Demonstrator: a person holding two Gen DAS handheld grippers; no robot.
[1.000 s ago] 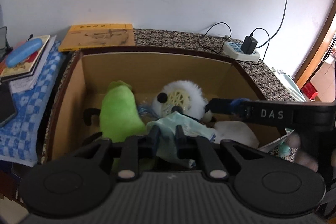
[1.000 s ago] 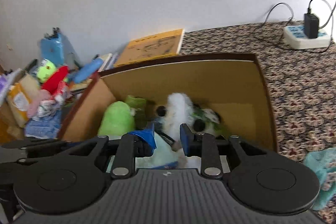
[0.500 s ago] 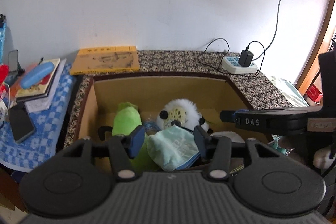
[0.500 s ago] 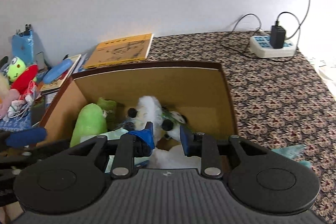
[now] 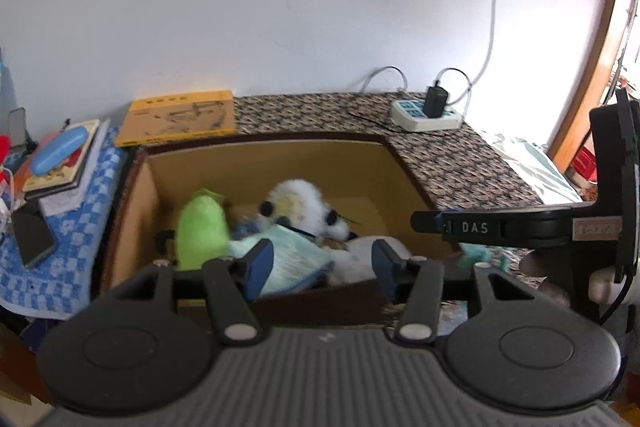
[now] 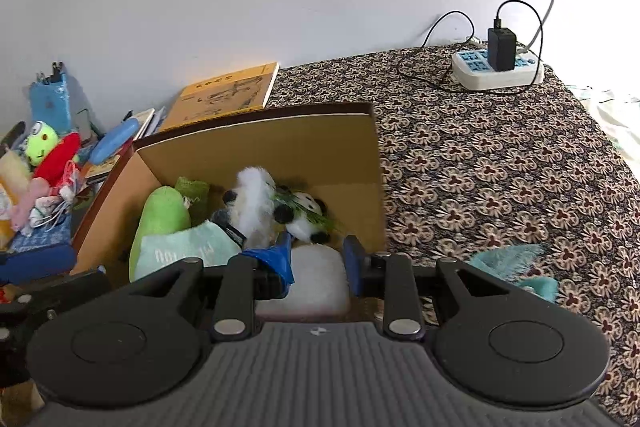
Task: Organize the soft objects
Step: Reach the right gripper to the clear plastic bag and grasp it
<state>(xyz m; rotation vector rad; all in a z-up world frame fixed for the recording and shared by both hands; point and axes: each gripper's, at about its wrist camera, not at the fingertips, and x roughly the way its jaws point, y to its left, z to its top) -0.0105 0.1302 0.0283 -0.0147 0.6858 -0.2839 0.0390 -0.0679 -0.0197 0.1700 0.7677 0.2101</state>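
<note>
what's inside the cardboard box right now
The cardboard box holds a green plush, a mint cloth, a fluffy white panda toy and a white cushion. Anything under them is covered.

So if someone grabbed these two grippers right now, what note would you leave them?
Left gripper: jaws opening, empty, above the mint cloth.
Right gripper: slightly open, empty.
Done: green plush, panda, mint cloth and white cushion lie in the cardboard box.
To do: likely the teal cloth on the tablecloth beside the box, and the toy pile at its other side.
</note>
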